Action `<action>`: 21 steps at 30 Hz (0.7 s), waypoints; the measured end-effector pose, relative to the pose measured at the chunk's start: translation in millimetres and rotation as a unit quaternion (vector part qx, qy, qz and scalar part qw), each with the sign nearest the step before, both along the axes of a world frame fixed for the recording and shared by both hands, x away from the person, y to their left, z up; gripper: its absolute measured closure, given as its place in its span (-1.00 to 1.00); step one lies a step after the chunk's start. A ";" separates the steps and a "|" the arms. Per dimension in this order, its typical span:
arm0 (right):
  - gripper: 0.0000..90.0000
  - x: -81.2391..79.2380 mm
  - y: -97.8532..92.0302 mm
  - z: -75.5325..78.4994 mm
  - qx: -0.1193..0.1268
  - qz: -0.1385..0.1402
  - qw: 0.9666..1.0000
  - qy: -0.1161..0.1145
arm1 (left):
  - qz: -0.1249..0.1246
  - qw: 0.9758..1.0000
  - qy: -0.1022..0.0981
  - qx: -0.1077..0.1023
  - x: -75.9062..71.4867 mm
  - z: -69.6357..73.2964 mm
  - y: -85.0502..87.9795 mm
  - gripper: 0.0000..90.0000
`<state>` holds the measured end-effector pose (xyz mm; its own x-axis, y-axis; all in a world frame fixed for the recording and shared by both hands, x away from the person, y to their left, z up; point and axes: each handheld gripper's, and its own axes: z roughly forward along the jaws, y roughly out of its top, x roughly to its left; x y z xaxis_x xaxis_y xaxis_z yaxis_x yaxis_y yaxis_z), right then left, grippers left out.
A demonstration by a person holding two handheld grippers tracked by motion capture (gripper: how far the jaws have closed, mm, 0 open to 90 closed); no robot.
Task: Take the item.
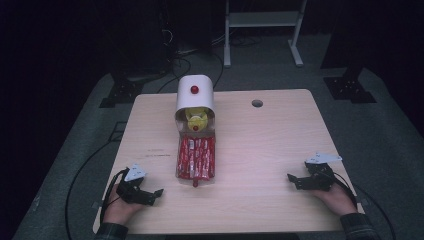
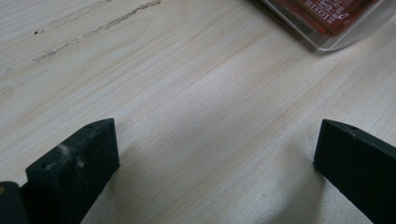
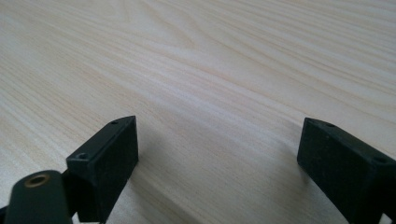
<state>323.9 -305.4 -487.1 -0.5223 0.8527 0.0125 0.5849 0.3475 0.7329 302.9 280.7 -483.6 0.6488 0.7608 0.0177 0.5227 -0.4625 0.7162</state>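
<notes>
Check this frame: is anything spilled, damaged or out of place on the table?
Nothing spilled. The white container lies on its side with a yellow item in its mouth and a red packet just in front. Dark scuff marks streak the table left of the packet. Both tongs, left and right, rest open.

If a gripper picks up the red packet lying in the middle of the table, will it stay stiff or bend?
The red packet lies flat, and its clear, glossy edge suggests thin plastic film, so it would probably sag if lifted by one end. That sheen hints it may slip between the jaws. It looks light and unlikely to roll.
</notes>
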 end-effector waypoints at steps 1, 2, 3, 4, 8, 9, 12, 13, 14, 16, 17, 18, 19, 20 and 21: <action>-0.75 0.0 0.0 0.0 0.000 0.000 1.000 0.000 | 0.001 1.000 0.000 0.000 0.0 0.0 -0.1 -1.00; -0.75 0.1 0.0 0.0 0.000 0.001 1.000 -0.001 | 0.002 1.000 0.000 -0.001 0.1 0.0 -0.3 -1.00; -0.75 0.1 0.0 0.0 0.000 0.001 1.000 -0.001 | 0.005 1.000 0.001 -0.002 0.0 0.0 -0.7 -1.00; -0.75 0.0 0.1 0.0 0.000 0.001 1.000 0.000 | 0.005 1.000 0.002 -0.002 0.1 0.1 -0.7 -1.00; -0.75 -0.1 0.2 0.1 -0.001 0.002 1.000 -0.001 | 0.007 1.000 0.010 -0.007 1.5 1.7 -0.1 -1.00; -0.75 -0.1 0.2 0.0 -0.001 0.003 1.000 -0.001 | 0.006 1.000 0.011 -0.008 1.8 1.8 0.1 -1.00; -0.75 -0.1 0.2 0.1 -0.001 0.002 1.000 0.000 | 0.004 1.000 0.011 -0.007 2.4 3.0 0.3 -1.00; -0.75 -0.1 0.2 0.1 -0.001 0.002 1.000 0.000 | 0.004 1.000 0.011 -0.007 2.4 3.0 0.3 -1.00; -0.75 -0.1 0.2 0.0 -0.001 0.003 1.000 -0.001 | 0.006 1.000 0.007 -0.010 2.7 4.0 0.2 -1.00; -0.75 -0.1 0.2 0.0 0.000 0.003 1.000 -0.001 | 0.008 1.000 0.005 -0.015 2.8 5.4 0.4 -1.00; -0.75 -0.1 0.2 0.0 0.000 0.003 1.000 -0.001 | 0.008 1.000 0.005 -0.015 2.8 5.4 0.4 -1.00; -0.75 -0.1 0.2 0.0 -0.001 0.003 1.000 -0.001 | 0.007 1.000 0.006 -0.015 3.0 6.4 0.9 -1.00; -0.75 -0.1 0.2 0.0 -0.001 0.002 1.000 -0.001 | 0.008 1.000 0.007 -0.016 3.1 7.0 1.2 -1.00; -0.75 -0.1 0.2 0.0 0.000 0.003 1.000 -0.001 | 0.009 1.000 0.006 -0.018 3.2 8.3 1.2 -1.00; -0.75 -0.1 0.1 0.1 -0.001 0.003 1.000 0.000 | 0.011 1.000 0.005 -0.021 2.9 8.7 1.0 -1.00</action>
